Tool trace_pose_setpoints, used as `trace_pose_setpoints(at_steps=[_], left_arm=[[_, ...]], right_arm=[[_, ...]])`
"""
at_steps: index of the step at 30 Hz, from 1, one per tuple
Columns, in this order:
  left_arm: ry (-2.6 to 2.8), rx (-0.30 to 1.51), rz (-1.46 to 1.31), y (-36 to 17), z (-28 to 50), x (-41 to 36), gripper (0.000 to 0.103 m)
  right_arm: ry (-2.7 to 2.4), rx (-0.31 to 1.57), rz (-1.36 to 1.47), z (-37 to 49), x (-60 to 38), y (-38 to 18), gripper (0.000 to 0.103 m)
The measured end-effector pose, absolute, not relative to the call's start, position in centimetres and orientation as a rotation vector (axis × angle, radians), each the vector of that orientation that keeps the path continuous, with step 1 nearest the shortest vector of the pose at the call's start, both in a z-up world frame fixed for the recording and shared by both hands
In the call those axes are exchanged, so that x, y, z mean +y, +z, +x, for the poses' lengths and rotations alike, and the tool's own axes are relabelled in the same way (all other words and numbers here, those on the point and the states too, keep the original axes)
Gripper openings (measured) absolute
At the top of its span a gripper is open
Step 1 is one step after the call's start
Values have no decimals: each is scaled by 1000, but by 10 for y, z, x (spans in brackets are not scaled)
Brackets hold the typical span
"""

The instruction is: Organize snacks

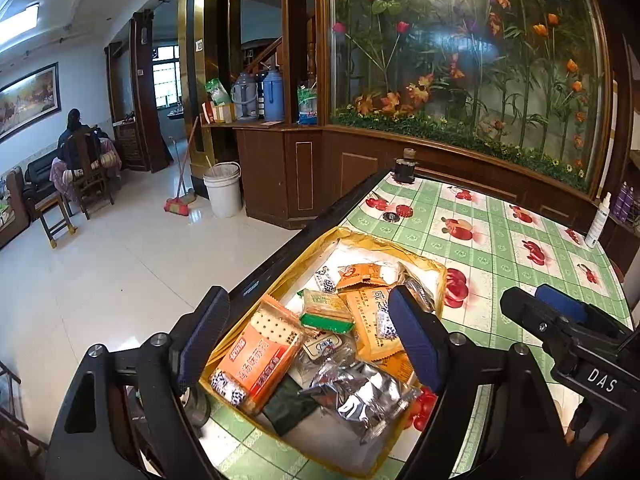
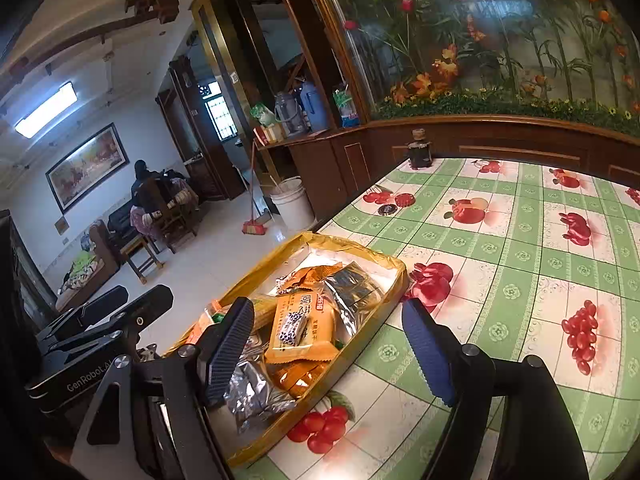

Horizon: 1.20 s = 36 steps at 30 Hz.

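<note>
Nearly finished, by the look: snack packets piled inside yellow box. Left gripper and right gripper released, grasping nothing. Tablecloth at 3 o'clock bare of snacks.

A shallow tray sits at the counter edge nearest the floor, with snack packets heaped in it. A small jar stands at the far corner. A spray bottle stands at the right edge.
</note>
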<state>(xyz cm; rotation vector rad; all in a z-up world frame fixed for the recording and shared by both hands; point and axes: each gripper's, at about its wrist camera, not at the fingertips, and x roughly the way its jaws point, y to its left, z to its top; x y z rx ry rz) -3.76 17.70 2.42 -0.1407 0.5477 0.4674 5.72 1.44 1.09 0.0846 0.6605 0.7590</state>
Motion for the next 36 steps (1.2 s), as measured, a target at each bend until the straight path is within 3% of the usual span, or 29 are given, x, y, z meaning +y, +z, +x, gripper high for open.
trace_pose_setpoints(at_steps=[24,36], left_arm=[[536,505,-107,29,-107,156,82],[541,487,-87,32,-119,155,82]], right_arm=[[955,606,20,-5,0,11,86],[1110,560,-176,-41,43,14,88]])
